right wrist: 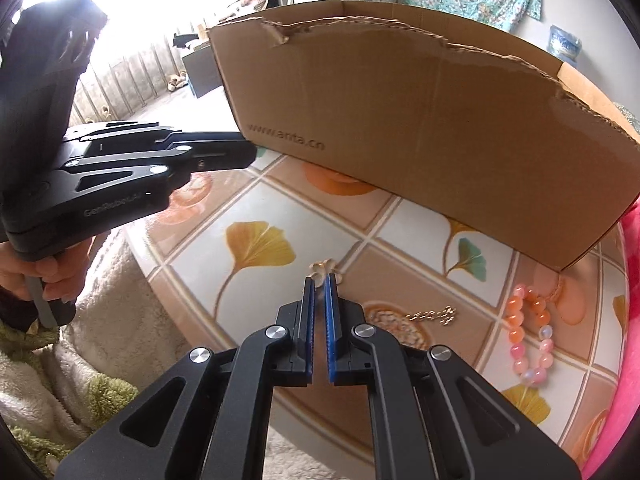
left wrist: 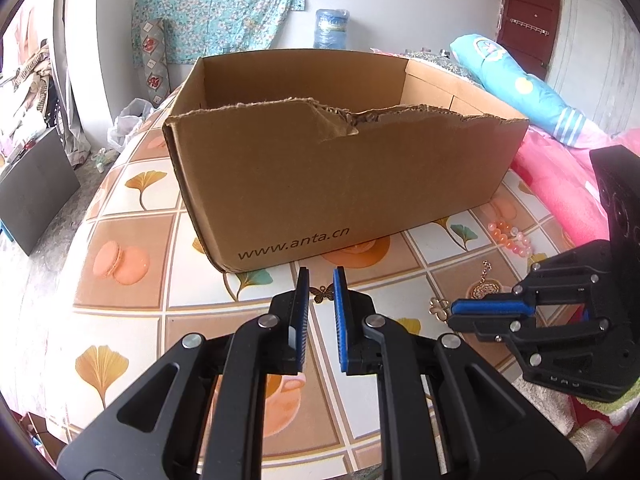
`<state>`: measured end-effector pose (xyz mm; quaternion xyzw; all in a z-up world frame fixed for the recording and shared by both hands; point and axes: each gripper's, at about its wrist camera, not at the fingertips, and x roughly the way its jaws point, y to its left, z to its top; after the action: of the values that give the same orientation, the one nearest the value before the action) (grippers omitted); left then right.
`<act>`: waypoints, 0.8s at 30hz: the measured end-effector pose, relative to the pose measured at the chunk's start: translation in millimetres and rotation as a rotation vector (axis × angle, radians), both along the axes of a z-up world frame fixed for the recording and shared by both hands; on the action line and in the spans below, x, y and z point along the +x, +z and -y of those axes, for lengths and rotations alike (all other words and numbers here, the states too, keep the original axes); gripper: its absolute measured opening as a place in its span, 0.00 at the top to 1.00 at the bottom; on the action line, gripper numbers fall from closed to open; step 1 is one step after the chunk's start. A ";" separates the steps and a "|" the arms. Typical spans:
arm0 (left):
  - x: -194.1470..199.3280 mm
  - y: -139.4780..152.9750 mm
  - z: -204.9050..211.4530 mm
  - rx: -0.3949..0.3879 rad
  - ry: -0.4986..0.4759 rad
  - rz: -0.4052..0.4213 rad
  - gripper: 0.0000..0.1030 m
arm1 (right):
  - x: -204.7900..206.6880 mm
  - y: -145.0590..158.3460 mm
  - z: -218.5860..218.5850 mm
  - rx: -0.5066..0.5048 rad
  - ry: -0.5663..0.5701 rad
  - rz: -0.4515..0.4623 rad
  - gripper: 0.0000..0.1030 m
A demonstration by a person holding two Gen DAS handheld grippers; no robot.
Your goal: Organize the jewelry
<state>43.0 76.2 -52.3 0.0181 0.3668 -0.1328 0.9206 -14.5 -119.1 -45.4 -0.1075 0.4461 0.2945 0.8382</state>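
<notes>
Left gripper (left wrist: 321,280) hovers with pads parted; right gripper (right wrist: 319,282) angles down, pads nearly closed.

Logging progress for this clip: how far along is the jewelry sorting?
Nothing visibly done; the cardboard box interior is hidden. In hand: right gripper nearly closed at the clover charm. Left gripper is open by the butterfly charm. Bead bracelet and round pendant remain.

Home bedroom: pillow (left wrist: 520,84), pink blanket (left wrist: 560,184), floral wall cloth (left wrist: 216,4).
</notes>
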 end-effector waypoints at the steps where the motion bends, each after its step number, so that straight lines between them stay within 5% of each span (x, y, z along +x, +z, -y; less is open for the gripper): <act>1: -0.4 0.1 0.0 0.000 -0.001 0.000 0.89 | -3.7 0.7 0.7 0.003 0.002 0.000 0.95; 6: -0.9 -3.6 0.0 0.008 -0.001 -0.008 0.89 | -0.6 7.1 7.6 -0.007 -0.042 0.046 0.95; 24: 3.1 -22.7 -9.8 -0.016 0.027 -0.047 0.89 | 14.8 -2.2 -5.1 -0.010 -0.077 -0.022 0.95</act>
<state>46.1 86.1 -75.0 0.0029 0.3875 -0.1238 0.9135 0.4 -114.0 -47.7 -0.0913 0.4605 0.2611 0.8435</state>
